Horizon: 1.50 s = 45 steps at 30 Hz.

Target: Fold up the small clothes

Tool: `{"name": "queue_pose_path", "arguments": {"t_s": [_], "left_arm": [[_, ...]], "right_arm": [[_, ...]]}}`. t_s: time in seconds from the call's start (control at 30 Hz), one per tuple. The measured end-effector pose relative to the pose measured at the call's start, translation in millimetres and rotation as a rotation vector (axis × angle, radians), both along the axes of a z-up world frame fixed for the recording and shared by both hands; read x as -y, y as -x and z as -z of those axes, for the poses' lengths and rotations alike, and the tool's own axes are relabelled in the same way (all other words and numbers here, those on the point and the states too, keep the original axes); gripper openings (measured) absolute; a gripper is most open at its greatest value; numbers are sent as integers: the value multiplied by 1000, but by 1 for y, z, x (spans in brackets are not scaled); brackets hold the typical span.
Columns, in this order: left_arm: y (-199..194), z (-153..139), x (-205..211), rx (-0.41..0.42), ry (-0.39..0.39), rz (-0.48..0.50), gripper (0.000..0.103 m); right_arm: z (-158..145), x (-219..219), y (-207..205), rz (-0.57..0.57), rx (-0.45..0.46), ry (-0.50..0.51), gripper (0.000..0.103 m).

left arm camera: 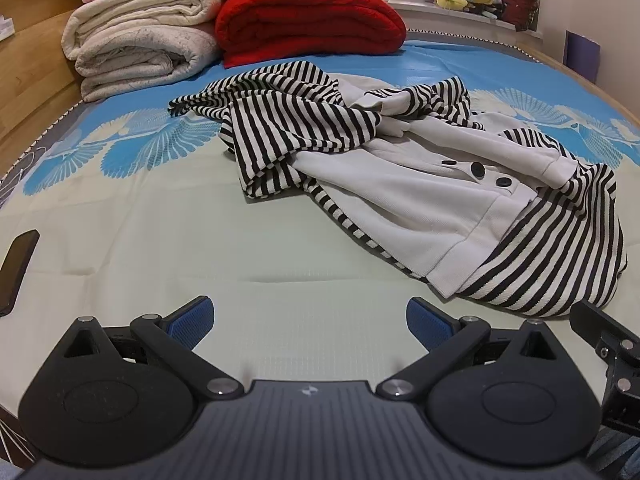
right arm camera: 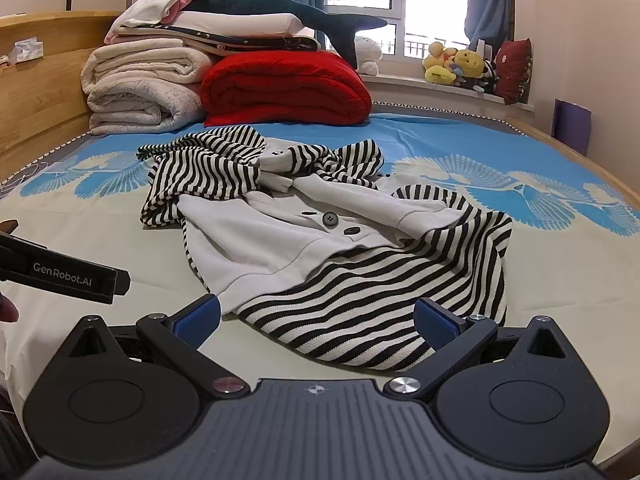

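Here the striped garment [left arm camera: 400,168] lies crumpled on the bedsheet [left arm camera: 140,240], in front of the red blanket [left arm camera: 312,20]. The left gripper [left arm camera: 310,322] is spread wide and empty, short of the garment; the right gripper [right arm camera: 318,320] gapes too — its pads seemingly flank the striped hem, perhaps without contact.

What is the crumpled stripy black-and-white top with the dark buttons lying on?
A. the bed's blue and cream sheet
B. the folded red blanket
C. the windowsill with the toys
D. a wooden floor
A: the crumpled black-and-white striped top with a plain cream panel and dark buttons lies on the blue and cream patterned bed sheet, in front of the folded red blanket, not on it.
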<state>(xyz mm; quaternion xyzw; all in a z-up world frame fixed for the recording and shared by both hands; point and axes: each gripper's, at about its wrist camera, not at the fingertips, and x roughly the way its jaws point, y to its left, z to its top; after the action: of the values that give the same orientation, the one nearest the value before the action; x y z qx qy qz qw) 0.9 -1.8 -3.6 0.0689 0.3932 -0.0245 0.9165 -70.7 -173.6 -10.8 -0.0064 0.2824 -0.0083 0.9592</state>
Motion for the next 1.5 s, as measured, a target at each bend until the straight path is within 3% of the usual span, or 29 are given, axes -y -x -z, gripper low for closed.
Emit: {"name": "queue_pose_path", "arguments": {"t_s": [1.5], "left_arm": [[0, -1, 0, 2, -1, -6, 102]], "right_arm": [[-1, -3, 0, -12, 4, 10, 102]]}}
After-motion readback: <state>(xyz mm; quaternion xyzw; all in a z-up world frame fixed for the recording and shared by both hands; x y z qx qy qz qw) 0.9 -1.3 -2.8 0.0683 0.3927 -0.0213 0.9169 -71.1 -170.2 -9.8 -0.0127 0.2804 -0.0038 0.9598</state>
